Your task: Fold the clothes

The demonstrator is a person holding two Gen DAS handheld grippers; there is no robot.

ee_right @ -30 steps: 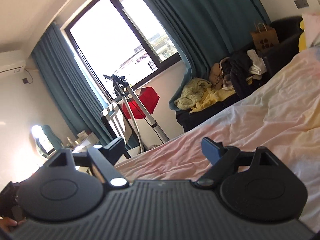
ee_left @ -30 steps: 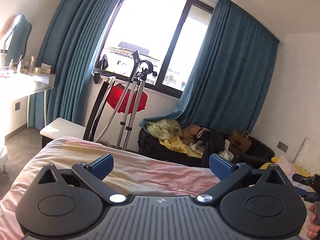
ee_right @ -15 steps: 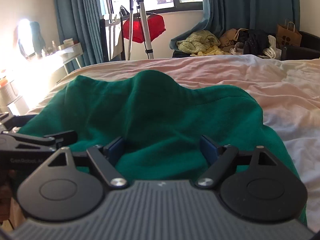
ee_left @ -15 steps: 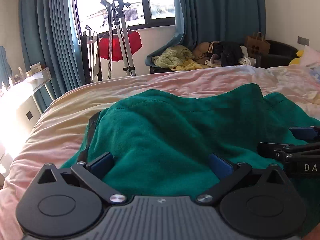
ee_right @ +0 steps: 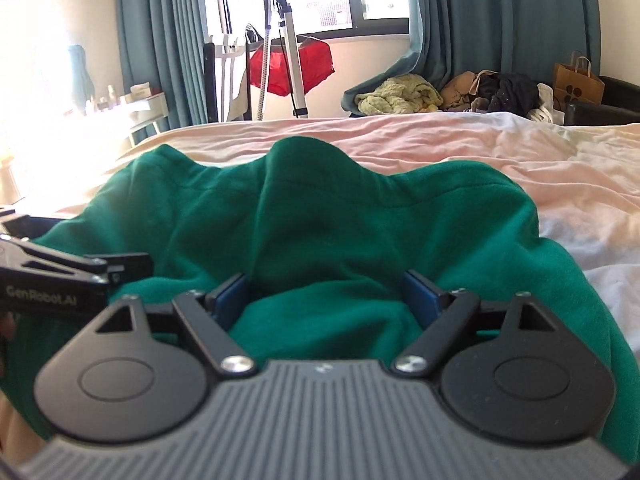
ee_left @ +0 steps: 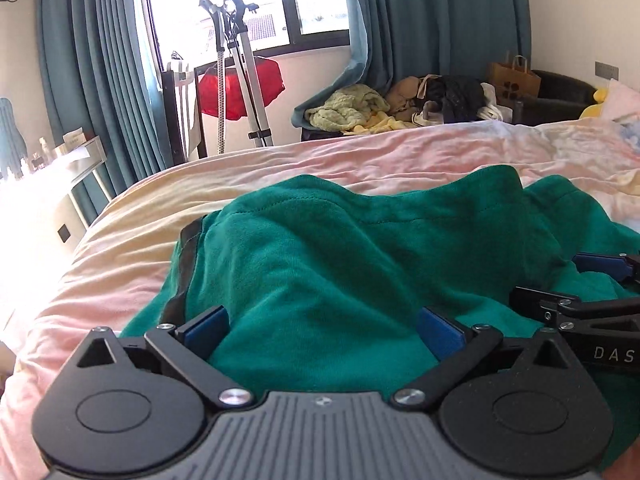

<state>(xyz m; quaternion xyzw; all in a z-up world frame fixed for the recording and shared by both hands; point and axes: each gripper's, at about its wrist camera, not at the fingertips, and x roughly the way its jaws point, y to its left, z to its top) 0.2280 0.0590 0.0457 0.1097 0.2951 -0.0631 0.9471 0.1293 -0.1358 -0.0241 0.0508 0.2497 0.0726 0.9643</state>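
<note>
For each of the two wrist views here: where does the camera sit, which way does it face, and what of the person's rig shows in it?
Left wrist: sits behind the open left gripper, looks slightly down over the green garment on the bed toward the window; the right gripper enters from the right edge.
Right wrist: sits behind the open right gripper, same heading; the left gripper enters from the left edge.
Shared: garment, bed, window, red cloth, clothes pile.

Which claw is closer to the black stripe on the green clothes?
Left. The left claw sits right beside the black stripe at the green garment's edge. The right claw is farther over, past the left one, above the garment's other side.
</note>
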